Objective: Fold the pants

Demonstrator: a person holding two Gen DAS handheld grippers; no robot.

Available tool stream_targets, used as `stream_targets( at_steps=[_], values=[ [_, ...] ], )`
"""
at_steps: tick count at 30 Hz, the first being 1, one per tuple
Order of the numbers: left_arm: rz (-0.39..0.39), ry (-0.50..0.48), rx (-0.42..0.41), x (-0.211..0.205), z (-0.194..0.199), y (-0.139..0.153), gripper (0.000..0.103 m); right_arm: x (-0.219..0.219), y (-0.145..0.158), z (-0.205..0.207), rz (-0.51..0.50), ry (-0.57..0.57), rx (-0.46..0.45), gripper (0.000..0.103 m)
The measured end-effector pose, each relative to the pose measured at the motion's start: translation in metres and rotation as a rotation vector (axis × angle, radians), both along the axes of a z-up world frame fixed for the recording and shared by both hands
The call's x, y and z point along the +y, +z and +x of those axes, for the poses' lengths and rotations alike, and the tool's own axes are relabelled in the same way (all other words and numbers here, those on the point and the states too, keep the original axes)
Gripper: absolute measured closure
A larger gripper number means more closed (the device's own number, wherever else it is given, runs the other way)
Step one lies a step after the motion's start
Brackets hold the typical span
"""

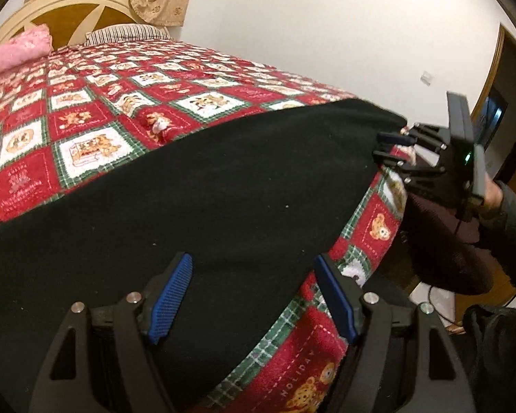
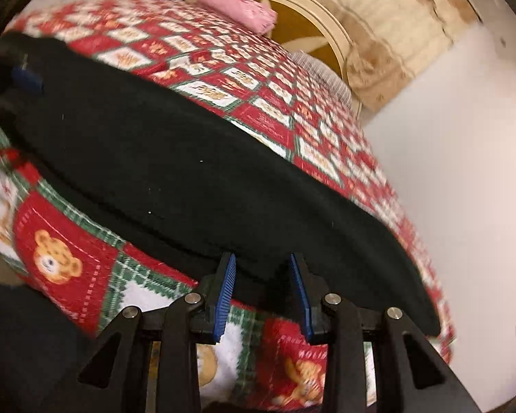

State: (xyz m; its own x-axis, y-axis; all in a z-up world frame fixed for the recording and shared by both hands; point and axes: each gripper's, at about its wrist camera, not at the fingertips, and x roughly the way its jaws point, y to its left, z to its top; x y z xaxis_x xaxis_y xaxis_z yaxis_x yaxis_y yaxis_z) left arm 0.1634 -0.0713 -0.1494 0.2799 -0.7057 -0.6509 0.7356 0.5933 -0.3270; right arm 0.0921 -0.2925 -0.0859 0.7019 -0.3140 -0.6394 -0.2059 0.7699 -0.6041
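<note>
Black pants lie flat in a long band across the near edge of a bed with a red, green and white holiday blanket. My left gripper is open, its blue pads on either side of the pants' near edge at one end. My right gripper is open, its blue pads straddling the near edge of the pants at the other end. The right gripper also shows in the left wrist view at the far corner of the pants. The left gripper shows in the right wrist view, far left.
A pink folded cloth and a striped pillow lie at the head of the bed by a cream headboard. A white wall runs along the far side. A wooden door frame stands right.
</note>
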Motion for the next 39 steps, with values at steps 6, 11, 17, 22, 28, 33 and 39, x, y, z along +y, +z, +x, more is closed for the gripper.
stream_targets(
  at_steps=[6, 11, 17, 22, 28, 33, 39],
  values=[
    [-0.154, 0.007, 0.121, 0.023, 0.018, -0.005, 0.027, 0.0, 0.012, -0.006, 0.018, 0.031, -0.008, 0.1],
    [-0.176, -0.002, 0.14, 0.027, 0.023, -0.005, 0.027, 0.0, 0.029, -0.023, 0.049, 0.017, -0.057, 0.101],
    [-0.168, -0.026, 0.133, 0.029, 0.023, -0.006, 0.026, -0.002, 0.005, -0.025, 0.022, -0.012, -0.029, 0.101],
    [-0.139, -0.051, 0.109, 0.03, 0.018, -0.006, 0.026, -0.001, -0.001, -0.027, -0.031, -0.011, -0.036, 0.095],
    [-0.14, -0.085, 0.115, 0.03, 0.018, -0.007, 0.022, 0.033, 0.023, -0.036, 0.104, 0.101, -0.052, 0.066],
    [-0.1, -0.107, 0.074, 0.028, 0.009, -0.006, 0.021, 0.074, 0.011, -0.015, 0.231, 0.195, -0.004, 0.066],
    [-0.091, -0.117, 0.037, 0.034, 0.0, -0.007, 0.021, 0.073, -0.011, 0.008, 0.329, 0.147, 0.118, 0.066]
  ],
)
